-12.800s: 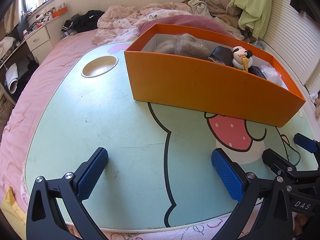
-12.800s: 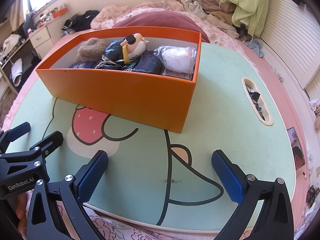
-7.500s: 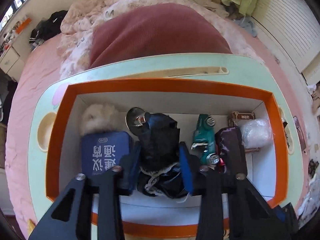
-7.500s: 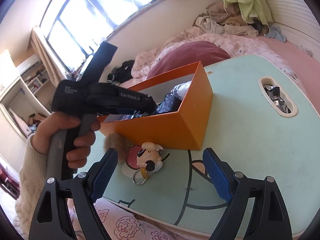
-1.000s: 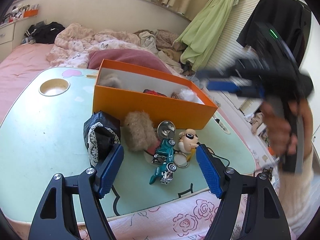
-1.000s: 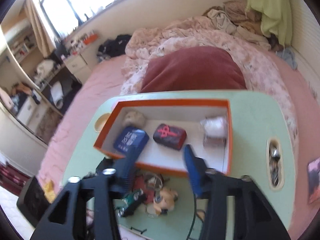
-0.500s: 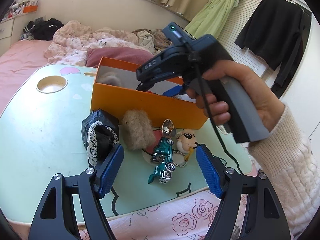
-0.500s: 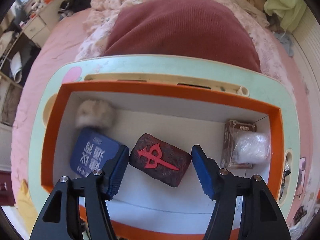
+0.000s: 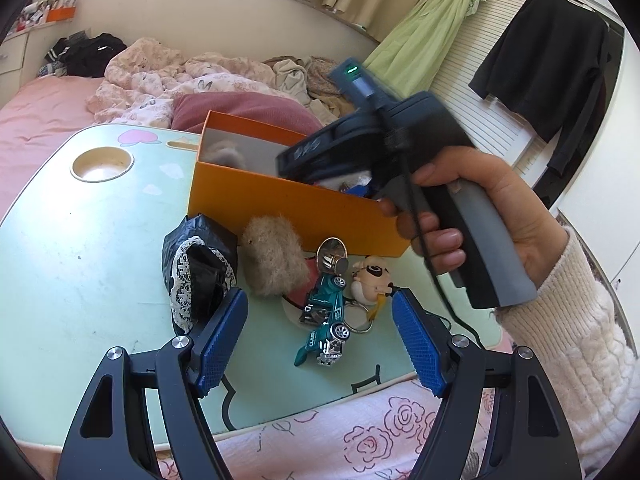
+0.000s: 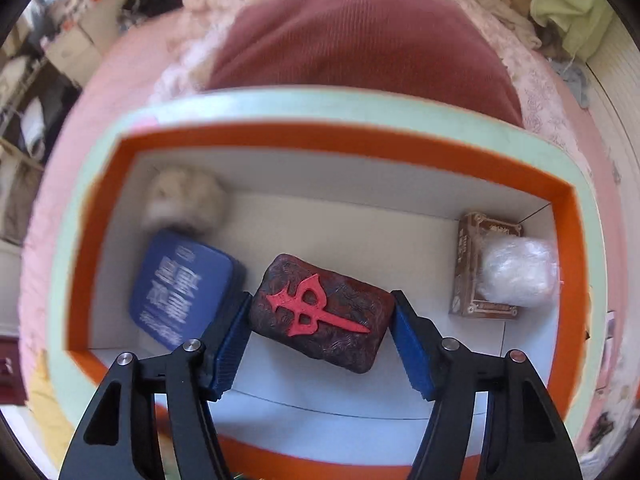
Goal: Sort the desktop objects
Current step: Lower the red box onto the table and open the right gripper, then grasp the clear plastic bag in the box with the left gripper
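Note:
My right gripper (image 10: 320,336) reaches down into the orange box (image 10: 344,138) and its blue pads touch both ends of a dark red case with a red emblem (image 10: 320,308). The box also holds a blue case (image 10: 182,284), a fluffy ball (image 10: 184,200), a brown box (image 10: 476,264) and a white plastic wad (image 10: 520,272). My left gripper (image 9: 320,344) is open and empty above the table's front, near a green toy car (image 9: 324,320), a dog keychain (image 9: 372,276), a furry pouch (image 9: 272,256) and a black lace pouch (image 9: 196,268).
The mint-green table (image 9: 80,248) has a cup recess (image 9: 102,164) at its back left. It stands on a pink bed with a dark red pillow (image 10: 360,40) behind. A hand holds the right gripper's body (image 9: 400,148) over the box.
My right gripper has dropped lower into the box and its pads have closed in onto the dark red case. My left gripper has barely moved.

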### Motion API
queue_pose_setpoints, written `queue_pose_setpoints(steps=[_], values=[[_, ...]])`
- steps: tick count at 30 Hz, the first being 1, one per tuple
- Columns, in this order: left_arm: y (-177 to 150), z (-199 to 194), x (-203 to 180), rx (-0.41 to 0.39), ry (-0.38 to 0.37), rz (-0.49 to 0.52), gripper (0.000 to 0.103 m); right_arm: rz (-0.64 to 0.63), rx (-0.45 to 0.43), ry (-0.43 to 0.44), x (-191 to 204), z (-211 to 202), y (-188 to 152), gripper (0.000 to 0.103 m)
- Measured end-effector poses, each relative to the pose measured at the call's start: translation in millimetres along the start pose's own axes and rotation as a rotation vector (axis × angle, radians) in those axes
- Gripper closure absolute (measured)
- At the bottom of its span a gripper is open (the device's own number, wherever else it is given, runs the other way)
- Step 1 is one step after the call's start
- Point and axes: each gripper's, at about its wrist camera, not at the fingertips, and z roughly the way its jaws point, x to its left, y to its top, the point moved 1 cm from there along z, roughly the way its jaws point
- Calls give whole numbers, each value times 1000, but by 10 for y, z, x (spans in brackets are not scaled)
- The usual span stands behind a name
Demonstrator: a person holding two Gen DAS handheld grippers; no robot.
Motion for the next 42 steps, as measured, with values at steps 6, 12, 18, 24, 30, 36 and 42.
queue_pose_setpoints(steps=[6, 12, 18, 24, 30, 36, 42], values=[[3, -6, 7, -5, 7, -3, 28, -25, -375, 124, -151, -1051, -347, 36], [16, 18, 64, 8, 20, -35, 28, -53, -364, 106, -695, -1053, -1265, 36], [256, -4, -160, -31, 20, -38, 28, -75, -307, 78, -821, -557, -1525, 36], [849, 366, -480, 63, 51, -34, 34, -95, -425, 133, -683, -531, -1673, 28], [1297, 1188, -671, 249, 134, -63, 50, 65, -521, 271, -1059, -621, -1886, 19], [1389, 1938, -616, 416, 59, -256, 59, 87, -501, 325, -1092, -589, -1860, 19], [1362, 2081, -690, 389, 119, -222, 91, 92, -503, 337, -1096, -588, -1862, 18]])
